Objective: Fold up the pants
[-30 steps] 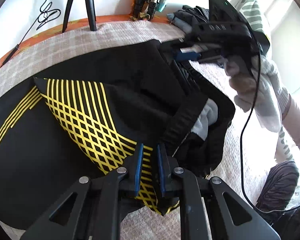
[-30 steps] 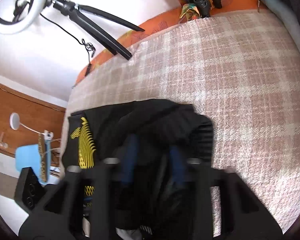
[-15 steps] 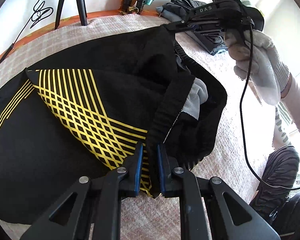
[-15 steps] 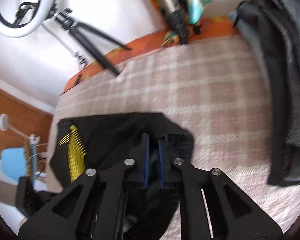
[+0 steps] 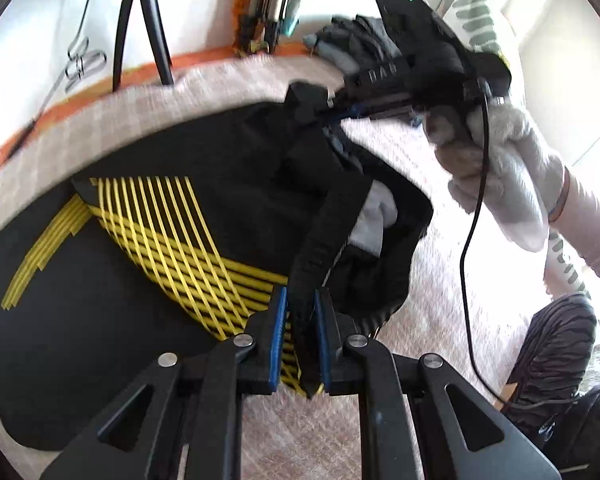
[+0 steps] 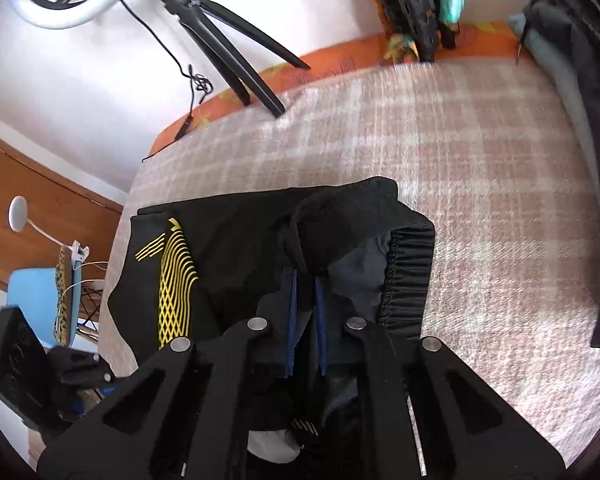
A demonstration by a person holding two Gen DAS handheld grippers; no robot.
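Black pants [image 5: 160, 280] with a yellow lattice print lie on the plaid blanket. My left gripper [image 5: 301, 312] is shut on the near part of the elastic waistband, which runs up from between its blue pads. At the far end of the waistband, my right gripper [image 5: 332, 110], held by a gloved hand [image 5: 500, 168], pinches a fold of black fabric. In the right wrist view its jaws are closing, and the right gripper [image 6: 305, 280] has that fold of the pants [image 6: 228, 240] between its pads. The waist opening gapes and shows grey lining.
The plaid blanket [image 6: 460, 160] covers a bed with an orange edge. A pile of dark clothes [image 6: 572, 80] lies at the far right. Tripod legs [image 6: 236, 52] stand at the back. A black cable [image 5: 472, 240] hangs from the right gripper. A striped dark garment [image 5: 556, 344] lies nearby.
Both grippers have risen a little with the waistband, which now stretches between them. The right gripper's pads, wide and blurred a second ago, stand close together on the fabric.
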